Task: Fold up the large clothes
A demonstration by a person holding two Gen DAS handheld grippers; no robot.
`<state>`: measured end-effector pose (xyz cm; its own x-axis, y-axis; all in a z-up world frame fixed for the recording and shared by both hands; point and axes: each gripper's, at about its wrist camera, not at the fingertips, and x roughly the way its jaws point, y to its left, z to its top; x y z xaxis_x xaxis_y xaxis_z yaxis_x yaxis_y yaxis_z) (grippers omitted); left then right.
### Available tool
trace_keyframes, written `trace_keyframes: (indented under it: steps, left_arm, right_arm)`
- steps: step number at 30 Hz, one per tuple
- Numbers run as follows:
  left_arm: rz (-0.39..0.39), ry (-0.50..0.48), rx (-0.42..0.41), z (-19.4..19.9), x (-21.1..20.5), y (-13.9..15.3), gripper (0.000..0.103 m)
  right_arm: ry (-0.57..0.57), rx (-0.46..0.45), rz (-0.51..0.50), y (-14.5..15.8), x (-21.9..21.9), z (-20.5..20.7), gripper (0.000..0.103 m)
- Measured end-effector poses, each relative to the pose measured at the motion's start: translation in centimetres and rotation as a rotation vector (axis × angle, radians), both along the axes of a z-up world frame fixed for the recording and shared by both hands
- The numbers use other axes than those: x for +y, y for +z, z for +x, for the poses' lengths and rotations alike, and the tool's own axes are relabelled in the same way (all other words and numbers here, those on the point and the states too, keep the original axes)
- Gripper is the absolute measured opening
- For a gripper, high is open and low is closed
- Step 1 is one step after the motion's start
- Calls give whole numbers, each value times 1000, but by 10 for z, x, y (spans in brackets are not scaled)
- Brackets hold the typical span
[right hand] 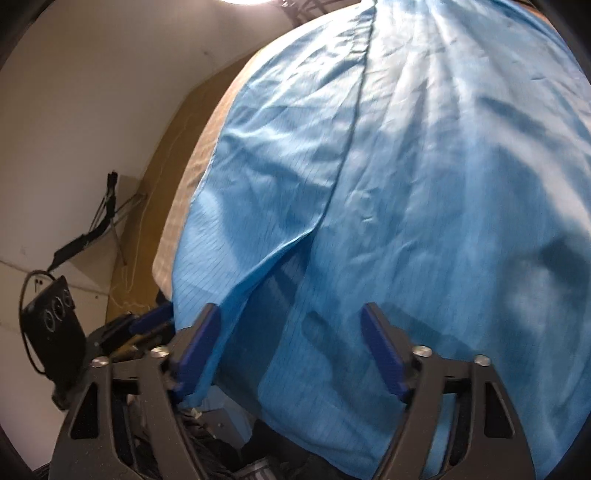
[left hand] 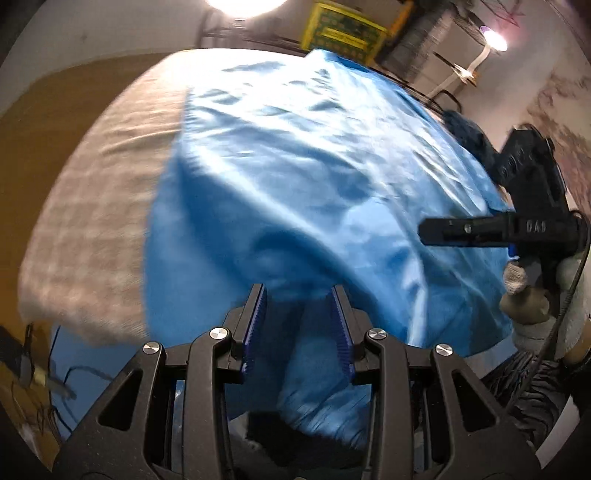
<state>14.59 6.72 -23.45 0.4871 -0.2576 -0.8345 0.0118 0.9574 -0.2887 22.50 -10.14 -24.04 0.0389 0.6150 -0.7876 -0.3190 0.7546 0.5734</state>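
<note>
A large light-blue garment [left hand: 306,177] lies spread over a bed with a pale checked cover [left hand: 96,206]. Its near edge hangs over the bed's front. My left gripper [left hand: 298,317] is open, and the hanging blue cloth passes loosely between its blue pads [left hand: 255,328]. My right gripper [right hand: 291,339] is open wide over the same garment [right hand: 424,192], with a folded hem edge lying against its left pad [right hand: 199,343]. The right gripper also shows in the left wrist view [left hand: 480,230] at the garment's right side, held by a gloved hand.
A brown wooden headboard or wall panel [left hand: 44,122] runs along the bed's left. A yellow crate [left hand: 343,29] and shelving stand behind the bed. Cables [left hand: 62,384] lie at lower left. A dark blue cloth [left hand: 469,129] sits at the bed's right edge.
</note>
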Motion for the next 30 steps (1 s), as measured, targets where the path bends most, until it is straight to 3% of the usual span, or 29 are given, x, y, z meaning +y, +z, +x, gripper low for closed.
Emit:
trace_keyframes:
  steps: [2, 4, 8, 10, 12, 14, 15, 18, 20, 21, 22, 23, 24, 29, 30]
  left_arm:
    - [23, 38, 14, -6, 13, -4, 35]
    - [1, 55, 49, -7, 19, -12, 35]
    - [-55, 18, 93, -12, 4, -23, 35]
    - [-64, -1, 103, -15, -8, -27, 35]
    - [-84, 1, 121, -18, -13, -31, 35]
    - [-105, 16, 145, -19, -16, -39, 35]
    - [-120, 27, 157, -18, -18, -44, 35]
    - [-92, 47, 168, -14, -25, -52, 33]
    - [-87, 46, 162, -14, -28, -50, 24]
    - [-72, 45, 155, -16, -30, -48, 9]
    - [-37, 47, 143, -18, -31, -44, 6]
    - [-10, 51, 130, -21, -32, -39, 5]
    - [13, 64, 118, -24, -30, -33, 3]
    - [215, 133, -27, -49, -21, 15, 3]
    - [232, 139, -50, -52, -20, 21, 7]
  right_arm:
    - [33, 10, -8, -4, 10, -2, 41]
    - [58, 20, -23, -7, 19, -4, 24]
    - [52, 14, -68, -9, 21, -3, 20]
    - [32, 20, -35, -4, 13, -1, 21]
    - [-8, 28, 14, 4, 0, 1, 29]
    - [-47, 25, 63, 12, -13, 1, 60]
    - [-70, 14, 86, 16, -19, 1, 65]
    - [-55, -11, 73, 20, -15, -1, 67]
    - [-31, -10, 45, 14, -7, -3, 66]
    - [-18, 3, 40, 10, -4, -4, 62]
    - [-5, 16, 41, 6, -1, -5, 47]
    - [12, 31, 39, 1, 5, -6, 21]
    - [26, 43, 31, -3, 9, -5, 9]
    - [50, 4, 36, 0, 27, -7, 3]
    - [69, -26, 40, 6, 32, -9, 2]
